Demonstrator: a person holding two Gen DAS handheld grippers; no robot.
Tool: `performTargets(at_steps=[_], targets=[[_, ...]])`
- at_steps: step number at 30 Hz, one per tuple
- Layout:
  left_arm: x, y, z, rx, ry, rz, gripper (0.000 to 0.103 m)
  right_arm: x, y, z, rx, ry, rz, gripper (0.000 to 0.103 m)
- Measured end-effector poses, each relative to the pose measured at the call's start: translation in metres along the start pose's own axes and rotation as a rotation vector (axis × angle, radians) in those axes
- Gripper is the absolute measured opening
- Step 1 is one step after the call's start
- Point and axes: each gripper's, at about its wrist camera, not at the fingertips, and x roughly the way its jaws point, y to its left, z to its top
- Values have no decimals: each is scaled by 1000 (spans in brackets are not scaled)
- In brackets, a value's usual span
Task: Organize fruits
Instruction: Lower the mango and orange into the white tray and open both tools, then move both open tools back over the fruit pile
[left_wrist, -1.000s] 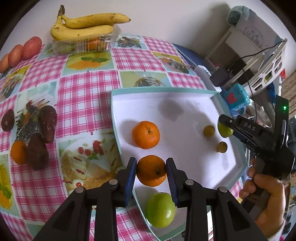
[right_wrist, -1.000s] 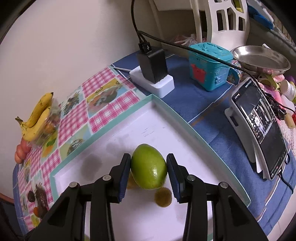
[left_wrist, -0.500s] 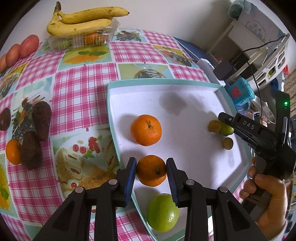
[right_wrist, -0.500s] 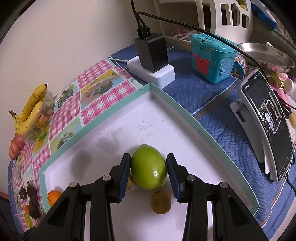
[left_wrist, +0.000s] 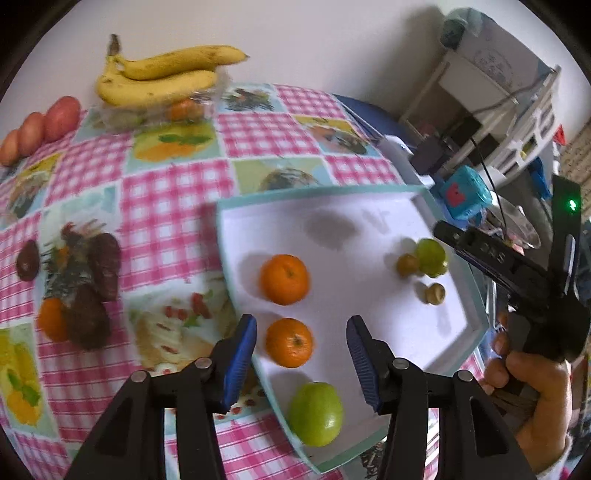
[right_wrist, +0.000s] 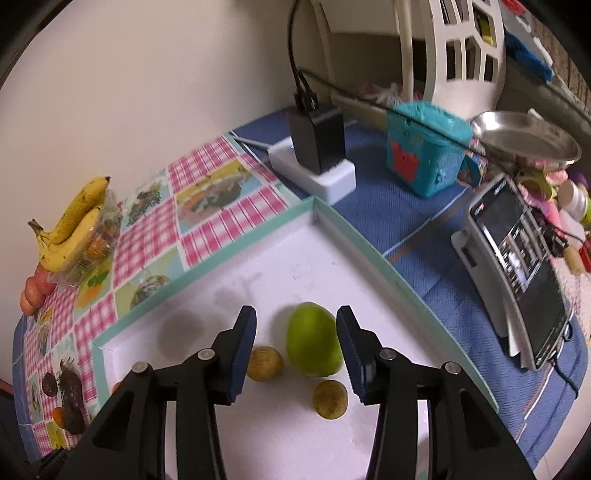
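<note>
Left hand-held gripper (left_wrist: 301, 354): jaws just opened, pads clear of the near orange (left_wrist: 289, 342), which sits on the tray (left_wrist: 454, 343) between them. Green fruit (left_wrist: 316, 413) lies nearer, at the tray's near corner. Second orange (left_wrist: 283, 279) is just past the first, apart from it.

Right hand-held gripper (right_wrist: 295, 354): jaws also just opened, green mango (right_wrist: 314, 339) on the tray floor between the pads; left pad well clear, right pad close, contact hard to tell. One small brown fruit (right_wrist: 264, 363) is just left of the mango, another (right_wrist: 330, 398) sits in front of it. The person's hand (left_wrist: 532, 391) holds this gripper at the tray's right edge in the left view.

On the table (left_wrist: 173, 199), left of the tray: dark brown fruits (left_wrist: 88, 291) with a small orange (left_wrist: 51, 319) beside them. Far edge: bananas (left_wrist: 162, 75) on a clear box (left_wrist: 155, 110), red fruits (left_wrist: 40, 127) left of that. Past the tray's far corner: charger (right_wrist: 317, 147) on a white strip, teal box (right_wrist: 424, 147), steel bowl (right_wrist: 524, 136), phone (right_wrist: 521, 273) on a stand.
</note>
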Motion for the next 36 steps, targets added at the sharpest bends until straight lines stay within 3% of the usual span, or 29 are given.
performTargets(at_steps=[5,10,12,13,15,19,23,25,28,31,36], targets=[[-19,34,4,-99,-42,69,55,-7,15,-2,-49,2,13,46],[-32,83,3,-209,-67,207,66,-6,33,-10,-97,28,31,47],[-36,100,1,-253,-74,240,79,-3,42,-14,-120,42,43,60],[-40,112,-1,-292,-81,270,84,-3,45,-16,-128,46,46,61],[-45,126,-4,-326,-98,317,103,-2,53,-20,-151,57,49,62],[-60,154,-8,-383,-146,444,103,-1,71,-29,-198,78,69,70],[-68,175,-12,-421,-163,491,103,-2,86,-35,-235,80,90,86],[-72,185,-15,-443,-172,504,103,-4,93,-39,-256,76,101,86],[-81,200,-18,-472,-194,534,103,-7,103,-43,-271,56,120,100],[-90,208,-21,-490,-232,541,103,-12,113,-45,-275,19,185,100],[-97,217,-17,-475,-258,577,103,-19,137,-50,-359,-20,166,100]])
